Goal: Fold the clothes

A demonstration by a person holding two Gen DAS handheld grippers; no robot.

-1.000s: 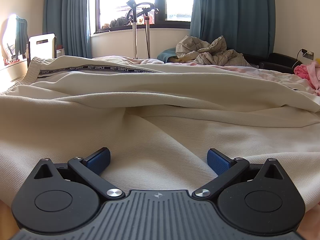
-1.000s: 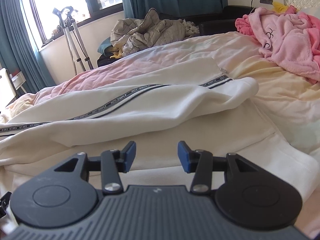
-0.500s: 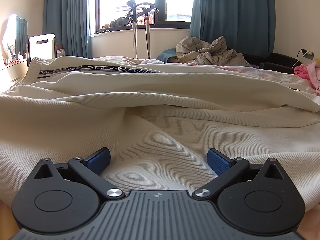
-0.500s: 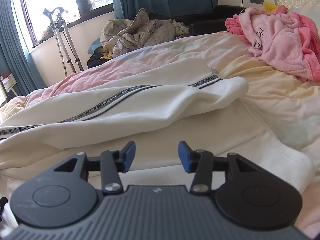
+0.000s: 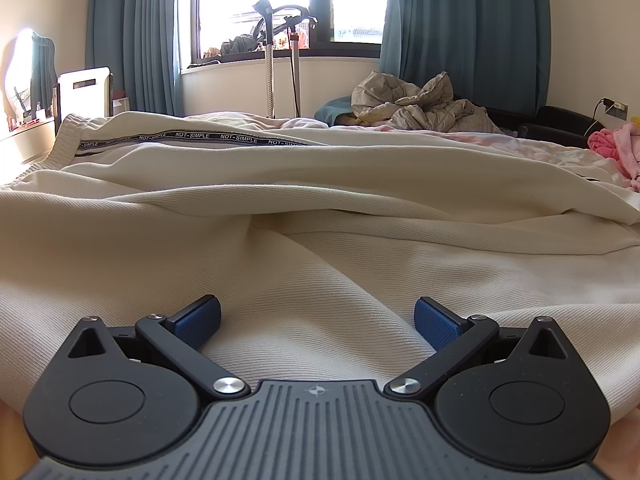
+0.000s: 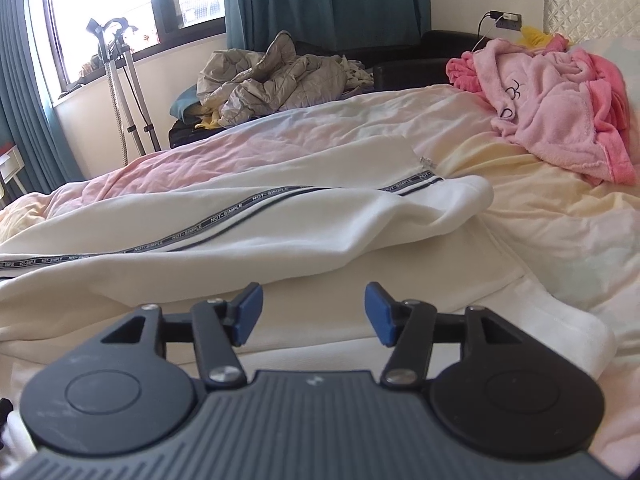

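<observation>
Cream track pants (image 5: 320, 208) with a black "NOT-SIMPLE" side stripe lie spread across the bed, one leg folded over the other. My left gripper (image 5: 317, 322) is wide open, resting low on the ribbed cream fabric near the waist end, holding nothing. In the right wrist view the pants (image 6: 248, 236) stretch from left to the cuffs (image 6: 476, 196) at right. My right gripper (image 6: 313, 314) is open and empty, just above the near leg close to its cuff (image 6: 576, 332).
A pink fleece garment (image 6: 556, 108) lies heaped at the bed's right by the headboard. A grey quilted blanket (image 6: 276, 76) lies beyond the bed's far edge. Crutches (image 5: 280, 60) stand at the window. The bedsheet (image 6: 560, 216) is pale yellow-pink.
My right gripper has shifted left and slightly forward along the near leg, and the scene slid right in its view. The left gripper has stayed still. Both stay open.
</observation>
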